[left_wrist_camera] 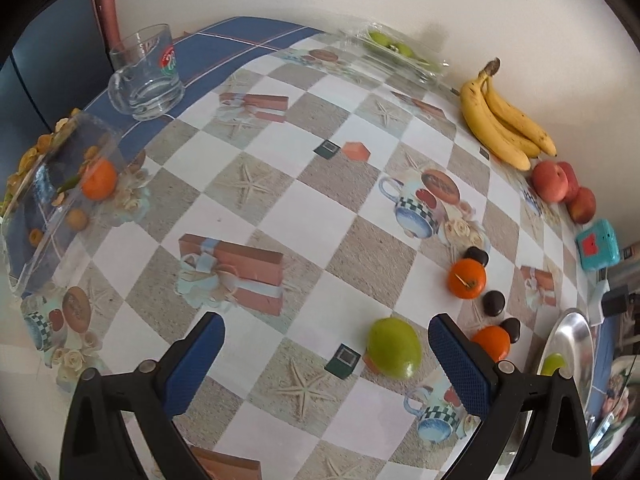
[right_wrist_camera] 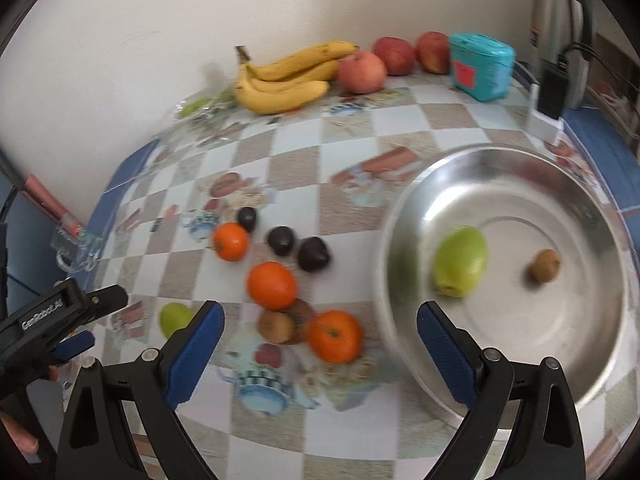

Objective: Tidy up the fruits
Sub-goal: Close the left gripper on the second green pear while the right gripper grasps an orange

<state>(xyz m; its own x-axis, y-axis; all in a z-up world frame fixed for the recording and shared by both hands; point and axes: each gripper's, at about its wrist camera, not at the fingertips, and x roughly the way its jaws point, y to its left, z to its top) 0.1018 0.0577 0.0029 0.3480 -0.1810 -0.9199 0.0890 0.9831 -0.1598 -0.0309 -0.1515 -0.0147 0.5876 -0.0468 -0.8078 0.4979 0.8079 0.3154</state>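
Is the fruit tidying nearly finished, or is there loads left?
Just started. The metal bowl holds only a green fruit and a kiwi. Both grippers are open and empty; the left gripper hovers by another green fruit. Still loose on the table: three oranges, dark plums, another kiwi.

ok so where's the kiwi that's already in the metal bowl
In the right wrist view the kiwi lies inside the metal bowl on the right of the table, just right of the green fruit and not touching it.
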